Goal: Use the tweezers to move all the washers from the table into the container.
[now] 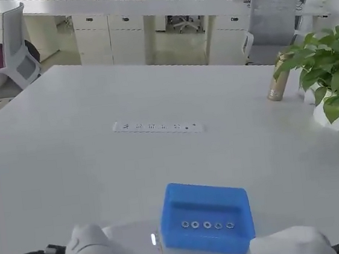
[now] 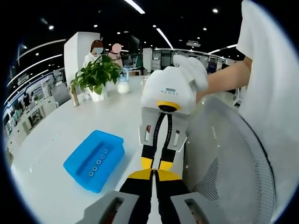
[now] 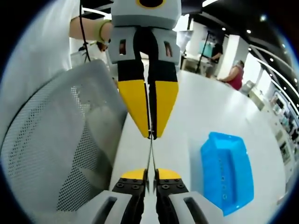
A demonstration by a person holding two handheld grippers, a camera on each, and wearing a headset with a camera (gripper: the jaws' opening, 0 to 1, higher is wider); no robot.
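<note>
A blue container (image 1: 203, 191) stands at the table's near edge, a row of several washers (image 1: 207, 225) lying inside it. It also appears in the left gripper view (image 2: 77, 173) and the right gripper view (image 3: 233, 186). Beside the table edge the two grippers face each other tip to tip. My right gripper (image 3: 150, 178) is shut on thin metal tweezers (image 3: 150, 154). My left gripper (image 3: 151, 134) comes from the top of that view, shut on the tweezers' other end. In the left gripper view my left gripper (image 2: 154, 174) meets the right gripper (image 2: 154, 164).
A power strip (image 1: 157, 127) lies mid-table. A metal bottle (image 1: 278, 79) and a potted plant (image 1: 327, 68) stand at the right. A grey mesh chair (image 2: 233, 182) is right by the grippers. An office chair (image 1: 17, 58) stands at the far left.
</note>
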